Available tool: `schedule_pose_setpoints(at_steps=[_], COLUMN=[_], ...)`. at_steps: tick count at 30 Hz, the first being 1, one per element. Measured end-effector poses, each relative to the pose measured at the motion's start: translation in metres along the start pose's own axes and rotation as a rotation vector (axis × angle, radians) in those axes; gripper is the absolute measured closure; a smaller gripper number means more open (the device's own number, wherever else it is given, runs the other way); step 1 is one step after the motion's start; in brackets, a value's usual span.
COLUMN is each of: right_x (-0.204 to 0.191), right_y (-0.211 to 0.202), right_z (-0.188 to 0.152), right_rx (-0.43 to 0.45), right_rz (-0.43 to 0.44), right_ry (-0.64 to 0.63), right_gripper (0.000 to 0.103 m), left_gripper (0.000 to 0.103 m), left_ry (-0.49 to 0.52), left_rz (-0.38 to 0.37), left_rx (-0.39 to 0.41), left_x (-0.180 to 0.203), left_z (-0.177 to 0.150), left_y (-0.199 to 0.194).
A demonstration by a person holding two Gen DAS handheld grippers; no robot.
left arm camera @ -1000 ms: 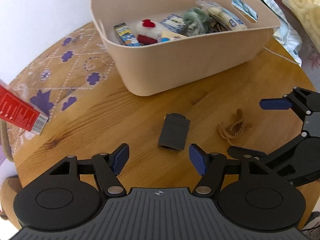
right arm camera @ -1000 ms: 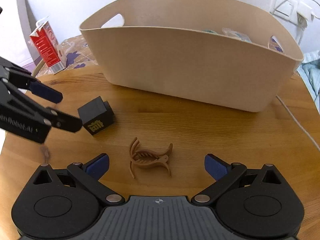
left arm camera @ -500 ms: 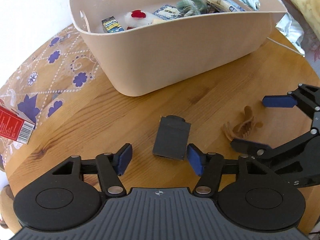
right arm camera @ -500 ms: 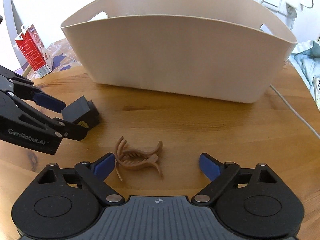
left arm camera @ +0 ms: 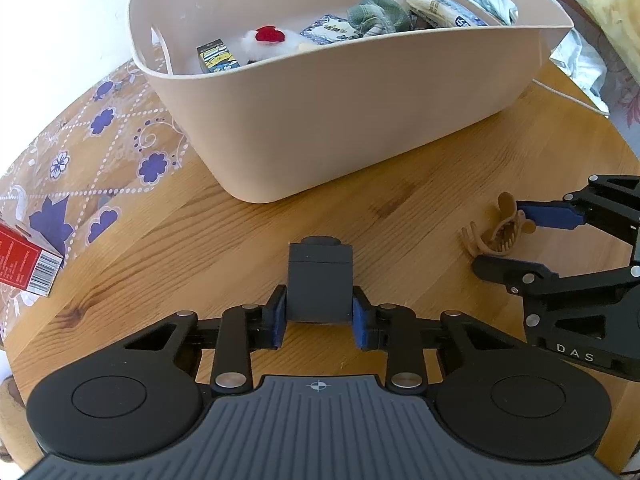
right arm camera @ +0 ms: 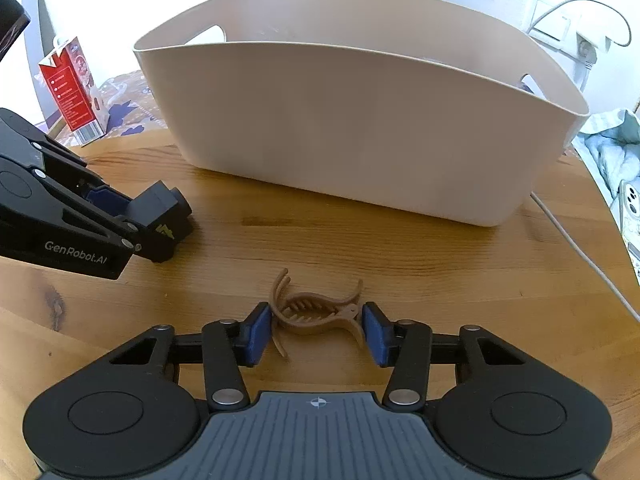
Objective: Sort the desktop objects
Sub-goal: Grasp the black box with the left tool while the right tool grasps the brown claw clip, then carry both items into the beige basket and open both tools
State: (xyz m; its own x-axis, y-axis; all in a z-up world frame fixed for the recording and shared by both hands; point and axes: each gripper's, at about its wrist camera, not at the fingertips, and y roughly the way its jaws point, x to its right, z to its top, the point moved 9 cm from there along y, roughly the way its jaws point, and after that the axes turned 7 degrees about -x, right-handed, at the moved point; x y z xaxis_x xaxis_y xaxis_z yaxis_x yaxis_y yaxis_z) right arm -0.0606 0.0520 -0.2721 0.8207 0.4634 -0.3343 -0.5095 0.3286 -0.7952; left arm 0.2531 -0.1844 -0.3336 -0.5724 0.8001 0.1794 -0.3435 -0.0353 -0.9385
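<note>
Left gripper point(left arm camera: 319, 322) jaws are closing on the black block point(left arm camera: 320, 280), pads touching both its sides, in front of the beige bin point(left arm camera: 360, 120). Right gripper point(right arm camera: 317, 334) jaws are closing around the tan hair clip point(right arm camera: 316, 312), also lying on the table point(right arm camera: 400, 260) before the bin.

Left hand-held gripper point(left arm camera: 319, 322) tips steeply down, jaws closing, blue pads point(left arm camera: 279, 320) right up against the sides of the black box point(left arm camera: 320, 284) between them and seemingly pressing on it. Right hand-held gripper point(right arm camera: 318, 330) leans down at a shallower angle, jaws closing too, with the brown hair clip point(right arm camera: 316, 314) between its pads point(right arm camera: 256, 330); contact looks likely at both ends, though hard to be sure from here.
</note>
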Motion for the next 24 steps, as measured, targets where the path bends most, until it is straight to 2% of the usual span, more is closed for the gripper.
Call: schedule_pose_setpoints(at_steps=[4, 18, 24], right_x=[0.001, 0.022, 0.028], right_y=[-0.001, -0.027, -0.034], right_z=[0.0, 0.006, 0.01], right_rx=[-0.007, 0.014, 0.041], right_rz=[0.025, 0.061, 0.069], right_ry=[0.011, 0.027, 0.056], right_gripper=[0.057, 0.058, 0.058], left_gripper=[0.071, 0.071, 0.071], left_ry=[-0.016, -0.041, -0.092], left_rz=[-0.028, -0.006, -0.006], left_rx=[0.0, 0.02, 0.043], left_x=[0.001, -0.017, -0.02], left_z=[-0.002, -0.009, -0.002], left_y=[-0.001, -0.028, -0.035])
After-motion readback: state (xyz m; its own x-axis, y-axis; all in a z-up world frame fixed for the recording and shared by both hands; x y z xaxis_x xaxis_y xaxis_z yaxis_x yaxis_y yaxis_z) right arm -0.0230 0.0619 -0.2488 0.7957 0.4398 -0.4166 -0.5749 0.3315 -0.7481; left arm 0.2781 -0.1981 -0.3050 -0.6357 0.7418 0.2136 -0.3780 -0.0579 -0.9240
